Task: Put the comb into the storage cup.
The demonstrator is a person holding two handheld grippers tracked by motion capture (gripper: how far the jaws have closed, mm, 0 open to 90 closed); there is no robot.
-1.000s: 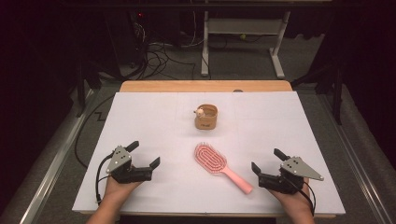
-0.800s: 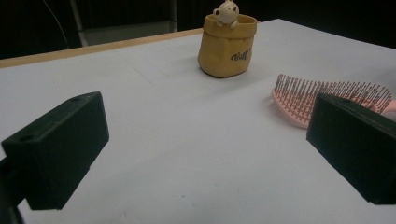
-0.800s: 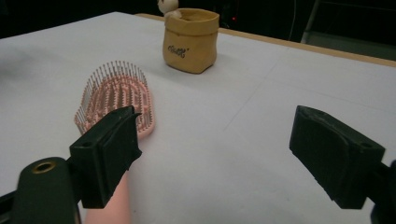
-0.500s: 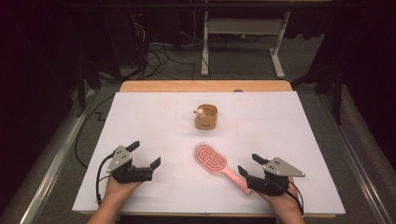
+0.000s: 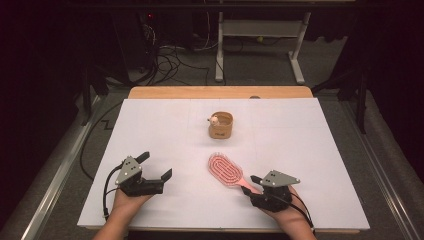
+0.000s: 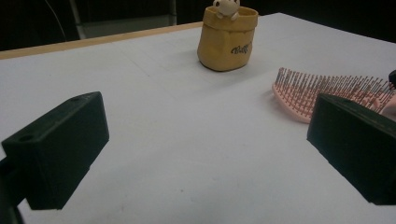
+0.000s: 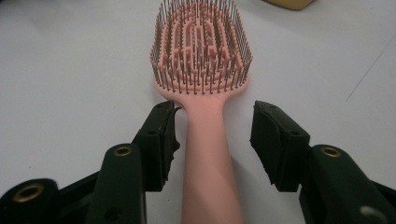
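A pink hairbrush lies bristles up on the white table top, its handle pointing toward the near right. My right gripper straddles that handle. Its jaws have just been closing. The left pad sits right beside the handle and a gap remains at the right pad, so it counts as open. My left gripper rests at the near left, open wide with nothing between its jaws. In the left gripper view the brush lies ahead on the right.
A small tan pouch-shaped holder with a little figure at its rim stands behind the brush, also ahead in the left gripper view. A wooden strip borders the far edge. Cables and a table frame lie on the floor beyond.
My right gripper has slid left and slightly down onto the brush handle, and its jaws have narrowed around it. The left gripper has kept still.
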